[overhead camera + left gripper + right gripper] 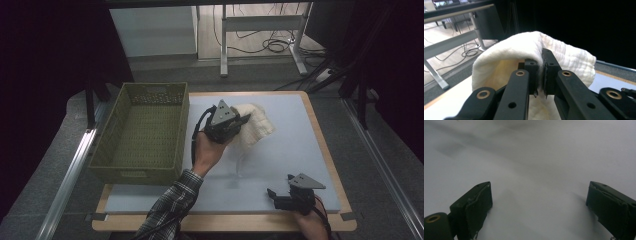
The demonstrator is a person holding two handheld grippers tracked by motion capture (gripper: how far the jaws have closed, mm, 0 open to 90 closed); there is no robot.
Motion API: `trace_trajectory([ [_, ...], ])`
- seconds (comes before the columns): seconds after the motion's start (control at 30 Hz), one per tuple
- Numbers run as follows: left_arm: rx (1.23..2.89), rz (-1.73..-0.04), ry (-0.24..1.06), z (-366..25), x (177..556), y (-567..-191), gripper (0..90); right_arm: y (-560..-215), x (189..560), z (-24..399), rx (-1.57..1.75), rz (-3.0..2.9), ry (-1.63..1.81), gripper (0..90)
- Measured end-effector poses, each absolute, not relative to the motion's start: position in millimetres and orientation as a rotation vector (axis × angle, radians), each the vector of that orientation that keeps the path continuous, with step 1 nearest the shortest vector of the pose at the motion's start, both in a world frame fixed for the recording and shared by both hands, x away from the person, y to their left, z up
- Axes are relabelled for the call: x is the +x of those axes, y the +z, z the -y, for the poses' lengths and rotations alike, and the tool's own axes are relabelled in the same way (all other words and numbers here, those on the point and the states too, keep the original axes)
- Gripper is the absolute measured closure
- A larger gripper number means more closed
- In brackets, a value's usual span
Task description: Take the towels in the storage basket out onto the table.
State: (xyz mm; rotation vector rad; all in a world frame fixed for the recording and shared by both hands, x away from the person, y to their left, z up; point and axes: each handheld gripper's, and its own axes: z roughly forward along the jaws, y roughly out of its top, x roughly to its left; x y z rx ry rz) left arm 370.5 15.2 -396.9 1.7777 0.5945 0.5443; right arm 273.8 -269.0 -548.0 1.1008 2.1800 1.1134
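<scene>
Left gripper [239, 123] pinches the white cloth [255, 129] tight, lifted above the table [280, 160] right of the green basket [145, 131] — carrying step, I'd say. Next: swing left, release inside. Right gripper [280, 192] rests spread near the front edge.

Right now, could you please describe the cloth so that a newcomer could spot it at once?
Start from the green woven basket on the table's left side. Just to its right, the left tongs are shut on a cream cloth, bunched and lifted. It is the only soft, pale thing on the grey mat.
</scene>
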Motion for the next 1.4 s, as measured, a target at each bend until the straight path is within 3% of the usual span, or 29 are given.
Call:
trace_trajectory([
  [0.9, 1.953, -0.676, 0.341, 19.2, 377.6, -508.3, 79.2, -548.0, 273.8, 269.0, 1.101, -2.181, 1.114, 6.8],
  [1.0, 1.986, -0.692, 0.314, 22.2, 377.2, -518.6, 74.0, -548.1, 273.9, 269.0, 1.101, -2.180, 1.113, 6.7],
  [1.17, 1.975, -0.704, 0.330, 18.5, 371.8, -519.9, 50.2, -547.9, 273.8, 269.1, 1.103, -2.181, 1.115, 6.8],
  [1.27, 1.949, -0.707, 0.348, 9.9, 366.5, -511.6, 41.4, -547.9, 273.9, 269.2, 1.100, -2.180, 1.112, 6.8],
  [1.4, 1.919, -0.709, 0.363, -3.5, 359.3, -501.5, 37.2, -548.0, 273.9, 269.0, 1.101, -2.180, 1.114, 6.8],
])
